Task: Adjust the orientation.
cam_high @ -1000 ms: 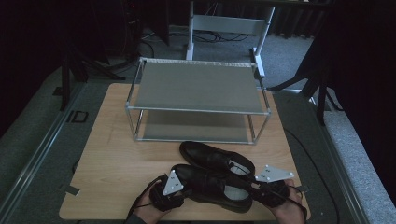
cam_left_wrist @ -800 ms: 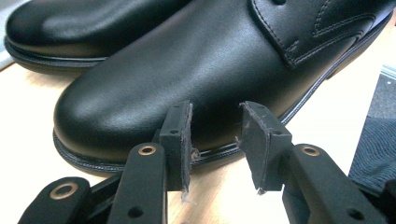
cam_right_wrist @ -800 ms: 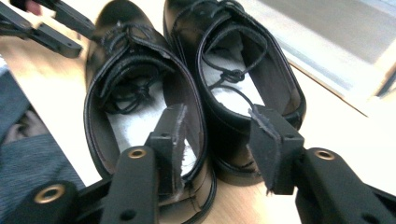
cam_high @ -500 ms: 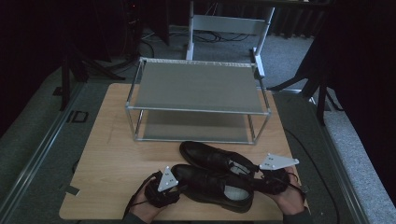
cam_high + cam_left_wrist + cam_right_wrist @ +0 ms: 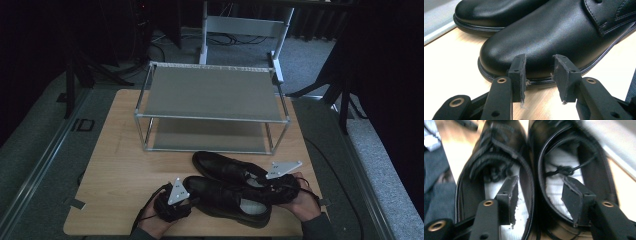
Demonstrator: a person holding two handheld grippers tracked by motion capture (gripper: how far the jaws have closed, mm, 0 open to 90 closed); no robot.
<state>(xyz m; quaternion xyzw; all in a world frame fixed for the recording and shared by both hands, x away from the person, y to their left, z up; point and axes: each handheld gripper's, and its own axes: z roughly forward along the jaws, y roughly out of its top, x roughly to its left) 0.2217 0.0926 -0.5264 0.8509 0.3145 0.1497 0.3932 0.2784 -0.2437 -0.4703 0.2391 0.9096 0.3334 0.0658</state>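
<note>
From above, the two glossy black leather shoes lay side by side on the pale wooden table (image 5: 115,165), just in front of the grey metal two-shelf rack (image 5: 212,107); the near shoe (image 5: 227,200) was flanked by my left gripper (image 5: 187,201) at its toe and my right gripper (image 5: 272,186) at the heels. In the left gripper view, my jaws stood partly open and empty, their frayed foam pads just short of the near shoe's rounded, smooth toe. In the right gripper view, my jaws had just been opening, one pad inside each shoe, straddling the adjoining walls over white insoles, gripping nothing.
</note>
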